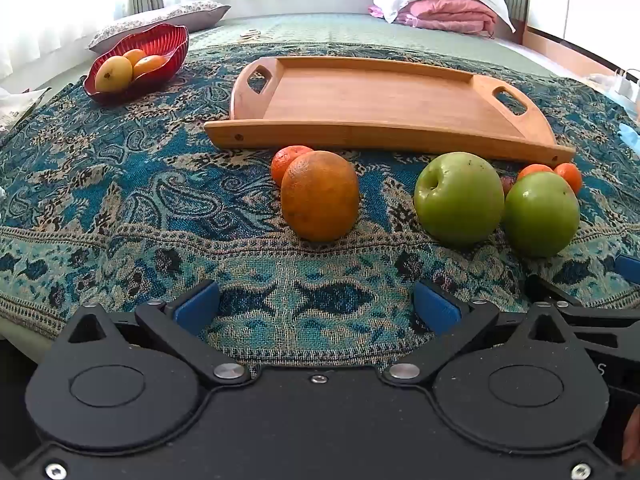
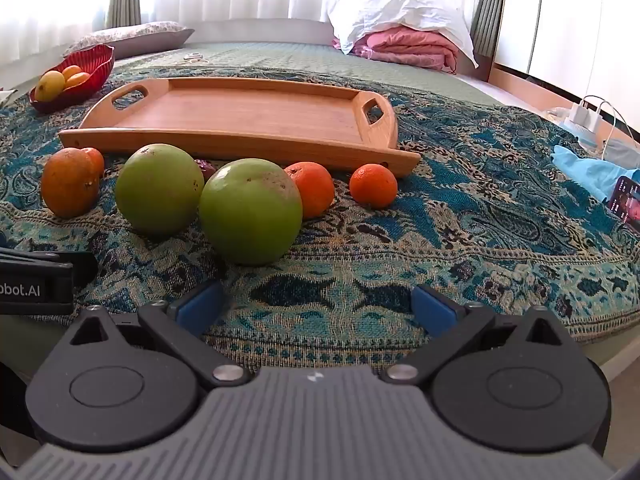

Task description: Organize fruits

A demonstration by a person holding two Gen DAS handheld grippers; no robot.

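Zero fruit on the wooden tray (image 2: 256, 114) so far; two green apples (image 2: 250, 210), a big orange (image 1: 320, 196) and mandarins (image 2: 373, 185) sit just before it on the cloth. Both grippers, left gripper (image 1: 316, 308) and right gripper (image 2: 318, 306), spread wide, holding nothing.

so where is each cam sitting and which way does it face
Left wrist: on the left tongs, jaws open, tilted down over the patterned cloth at the big orange and wooden tray; the right tongs' edge shows at right.
Right wrist: on the right tongs, jaws open, facing the near green apple; the left tongs' body shows at left.
Both share tray, fruit and red bowl.
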